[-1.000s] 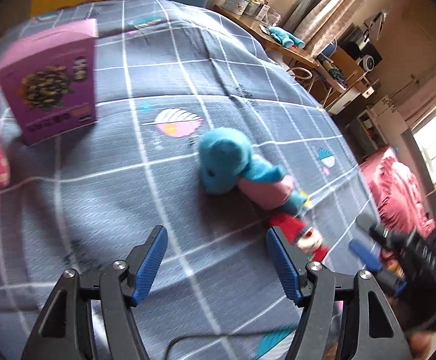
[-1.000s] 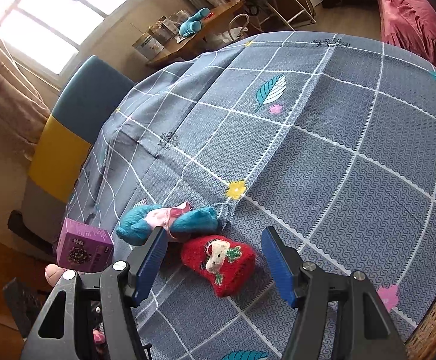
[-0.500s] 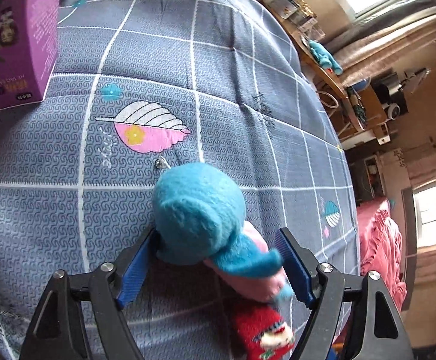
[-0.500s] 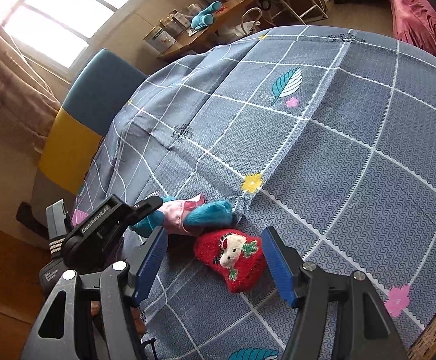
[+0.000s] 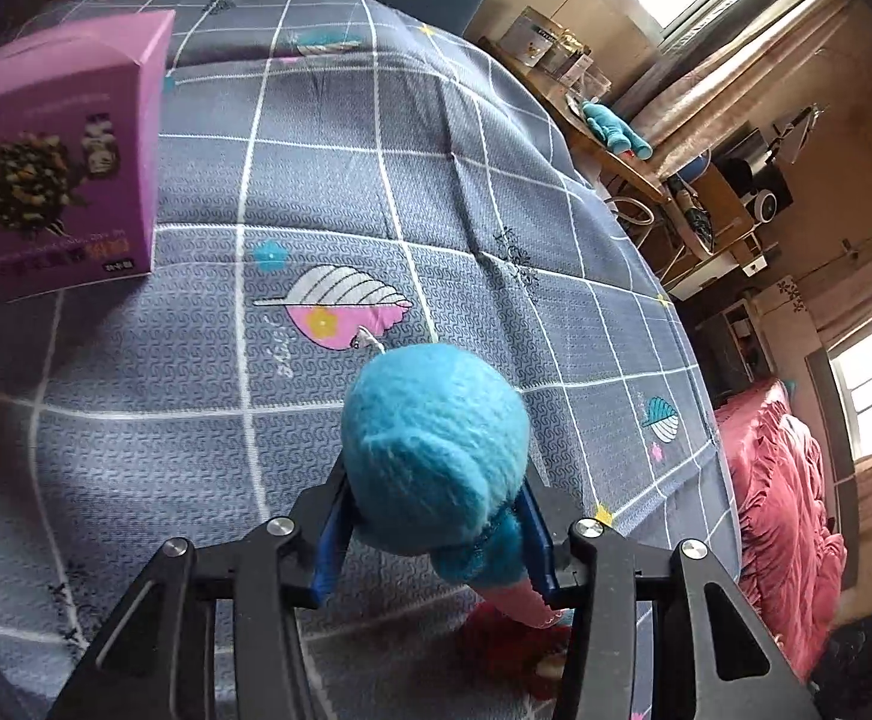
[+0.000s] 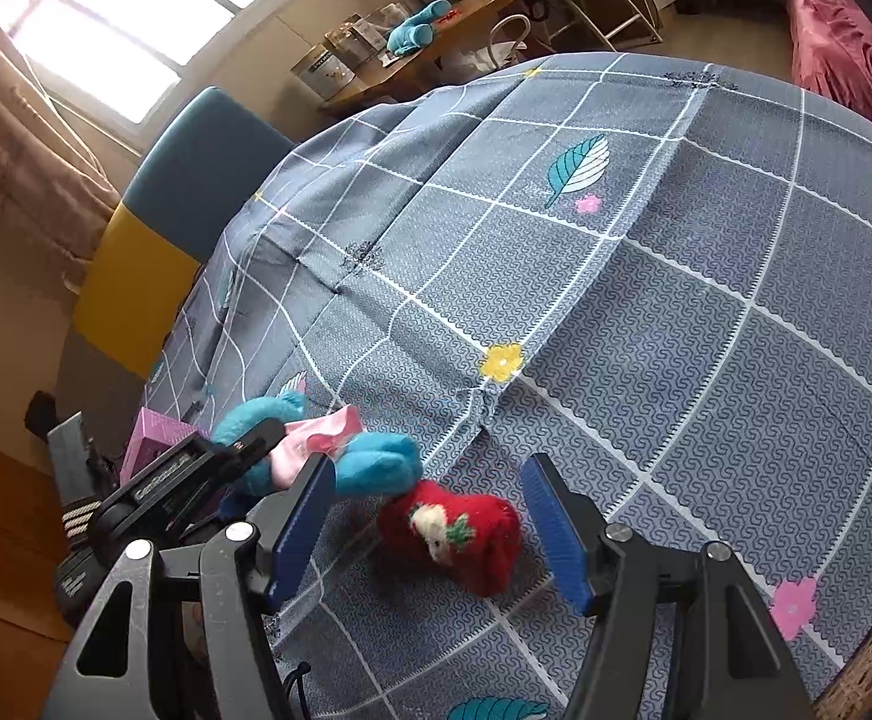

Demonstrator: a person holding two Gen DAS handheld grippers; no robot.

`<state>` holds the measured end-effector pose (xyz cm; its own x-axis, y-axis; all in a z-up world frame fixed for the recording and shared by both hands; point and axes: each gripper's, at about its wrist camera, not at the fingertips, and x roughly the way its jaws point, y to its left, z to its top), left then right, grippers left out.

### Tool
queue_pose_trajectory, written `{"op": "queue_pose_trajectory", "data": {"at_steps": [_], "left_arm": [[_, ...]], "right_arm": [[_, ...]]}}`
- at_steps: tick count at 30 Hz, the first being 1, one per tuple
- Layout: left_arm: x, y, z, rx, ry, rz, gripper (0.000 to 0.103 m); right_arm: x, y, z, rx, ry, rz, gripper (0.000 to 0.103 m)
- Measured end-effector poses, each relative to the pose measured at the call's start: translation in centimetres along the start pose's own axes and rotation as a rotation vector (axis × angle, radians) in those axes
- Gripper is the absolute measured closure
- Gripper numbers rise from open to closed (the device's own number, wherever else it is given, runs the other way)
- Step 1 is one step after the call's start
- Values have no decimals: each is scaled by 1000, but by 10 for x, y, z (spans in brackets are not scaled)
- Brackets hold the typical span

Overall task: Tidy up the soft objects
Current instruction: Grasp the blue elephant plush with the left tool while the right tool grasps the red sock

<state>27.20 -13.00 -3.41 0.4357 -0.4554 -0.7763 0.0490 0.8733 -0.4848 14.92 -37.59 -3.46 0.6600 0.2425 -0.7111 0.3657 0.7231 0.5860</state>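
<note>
A blue plush doll [image 5: 433, 444] with a pink dress lies on the grey checked cloth. My left gripper [image 5: 436, 534] is shut on the blue plush doll, its blue pads pressed on both sides below the round head. In the right wrist view the doll [image 6: 340, 456] shows with the left gripper's black body clamped on it. A red knitted strawberry toy [image 6: 454, 531] lies on the cloth beside the doll. My right gripper [image 6: 430, 531] is open, its pads either side of the red toy, apart from it. The red toy shows partly below the doll in the left wrist view [image 5: 514, 642].
A purple carton [image 5: 58, 162] stands on the cloth at the left. A blue and yellow chair back [image 6: 172, 210] stands behind the table. A desk with boxes and a blue plush [image 6: 412, 30] is farther back. A red bedspread [image 5: 790, 516] lies to the right.
My left gripper moved in over the blue doll and shut on it. My right gripper came closer to the red strawberry toy and stayed open.
</note>
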Motion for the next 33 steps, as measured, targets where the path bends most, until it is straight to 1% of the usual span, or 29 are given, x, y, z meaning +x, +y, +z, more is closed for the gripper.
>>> {"op": "queue_pose_trajectory", "data": {"at_steps": [3, 7, 9, 13, 15, 19, 22, 25, 27, 28, 30, 31, 33], "left_arm": [[-25, 13, -7, 15, -9, -9, 54], [-65, 37, -20, 44, -29, -19, 54], [-83, 48, -27, 71, -27, -24, 54], [-118, 71, -47, 173, -8, 14, 54], [-137, 87, -59, 221, 2, 48, 54], [-167, 119, -81, 271, 32, 93, 54], [-182, 136, -95, 312, 53, 131, 54], [-187, 147, -105, 326, 101, 128, 53], [-181, 147, -111, 354, 131, 155, 52], [-176, 144, -116, 381, 150, 164, 51], [-163, 141, -121, 394, 166, 186, 50], [-156, 140, -122, 390, 181, 178, 49], [-144, 141, -123, 350, 188, 176, 47]], "right_arm": [[0, -1, 0, 2, 3, -8, 37], [5, -3, -1, 13, 38, -10, 37], [8, -4, -2, 18, 59, -13, 37], [11, -3, -3, 13, 71, -37, 37], [15, -1, -4, 1, 84, -46, 37], [23, 3, -7, -18, 125, -63, 37], [24, 3, -8, -31, 122, -94, 37], [23, 2, -9, -31, 114, -115, 37], [22, 5, -8, -50, 102, -147, 37], [22, 8, -9, -79, 101, -164, 37], [27, 18, -11, -152, 114, -201, 37], [31, 24, -12, -194, 123, -219, 37], [40, 41, -15, -319, 151, -251, 36]]}}
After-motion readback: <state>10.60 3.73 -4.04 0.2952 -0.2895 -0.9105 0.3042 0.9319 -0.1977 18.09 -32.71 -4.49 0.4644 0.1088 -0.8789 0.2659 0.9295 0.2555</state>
